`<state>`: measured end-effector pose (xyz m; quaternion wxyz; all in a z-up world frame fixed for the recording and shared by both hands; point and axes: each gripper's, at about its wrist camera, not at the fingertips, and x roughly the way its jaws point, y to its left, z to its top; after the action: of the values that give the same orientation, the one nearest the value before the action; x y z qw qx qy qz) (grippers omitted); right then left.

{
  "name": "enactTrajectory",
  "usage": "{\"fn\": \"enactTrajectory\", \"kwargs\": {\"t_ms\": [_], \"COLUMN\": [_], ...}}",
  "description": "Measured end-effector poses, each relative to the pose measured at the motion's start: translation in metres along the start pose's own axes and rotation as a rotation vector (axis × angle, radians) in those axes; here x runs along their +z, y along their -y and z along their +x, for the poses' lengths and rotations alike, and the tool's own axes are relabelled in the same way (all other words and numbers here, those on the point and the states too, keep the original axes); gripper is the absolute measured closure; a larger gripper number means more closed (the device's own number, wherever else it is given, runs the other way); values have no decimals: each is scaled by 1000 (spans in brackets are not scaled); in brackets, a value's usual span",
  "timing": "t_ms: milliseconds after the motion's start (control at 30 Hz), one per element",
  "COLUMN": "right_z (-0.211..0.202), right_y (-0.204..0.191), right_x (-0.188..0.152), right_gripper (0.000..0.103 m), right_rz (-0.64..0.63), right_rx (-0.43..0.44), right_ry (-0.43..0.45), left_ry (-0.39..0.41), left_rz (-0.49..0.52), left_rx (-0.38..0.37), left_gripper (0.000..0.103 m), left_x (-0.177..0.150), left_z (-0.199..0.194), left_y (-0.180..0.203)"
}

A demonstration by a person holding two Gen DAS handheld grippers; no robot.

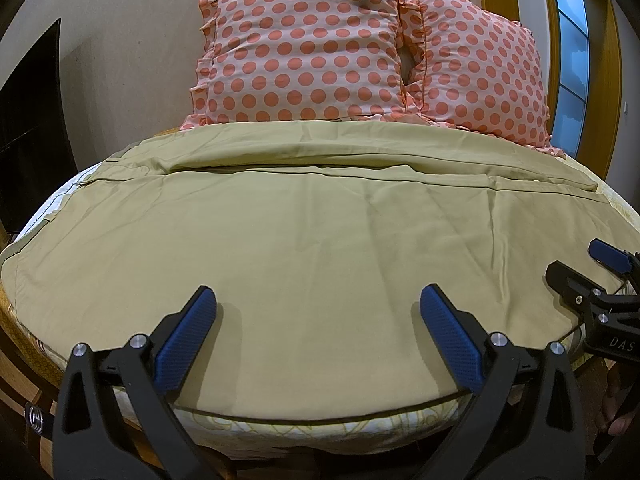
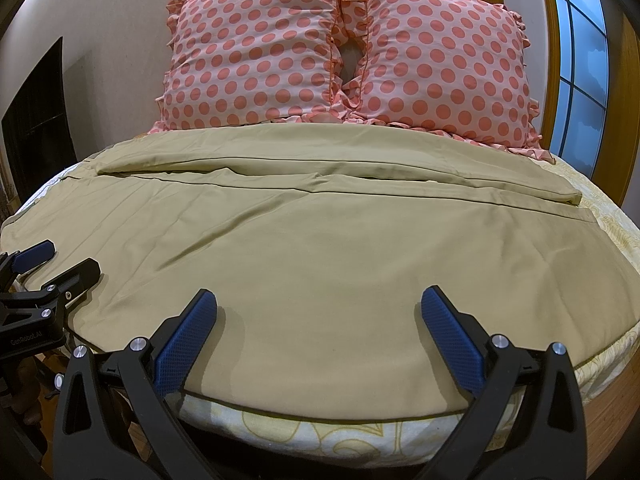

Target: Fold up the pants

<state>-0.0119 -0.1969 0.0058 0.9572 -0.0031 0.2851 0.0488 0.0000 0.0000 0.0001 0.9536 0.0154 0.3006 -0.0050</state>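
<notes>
The wide khaki cotton pants (image 1: 312, 240) lie spread flat across the yellow-patterned bed sheet (image 2: 360, 428), their two legs running sideways just in front of the two pink polka-dot ruffled pillows (image 2: 344, 48). Both the left gripper (image 1: 318, 320) and the right gripper (image 2: 318, 320) hover over the near edge of the pants, jaws spread wide and empty, side by side. The folding looks not yet begun, or paused between folds. Next, I judge, each gripper must pinch that near edge and carry it toward the pillows.
</notes>
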Motion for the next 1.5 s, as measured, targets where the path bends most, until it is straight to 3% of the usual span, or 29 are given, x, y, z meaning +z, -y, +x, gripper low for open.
{"fn": "enactTrajectory", "kwargs": {"t_ms": [1500], "right_z": [-1], "right_y": [0], "right_x": [-1], "right_gripper": [1], "right_rz": [4], "right_rx": [-5], "right_ry": [12], "left_ry": [6], "left_rz": [0], "left_rx": [0], "left_gripper": [2], "left_x": [0], "left_z": [0], "left_y": [0]}}
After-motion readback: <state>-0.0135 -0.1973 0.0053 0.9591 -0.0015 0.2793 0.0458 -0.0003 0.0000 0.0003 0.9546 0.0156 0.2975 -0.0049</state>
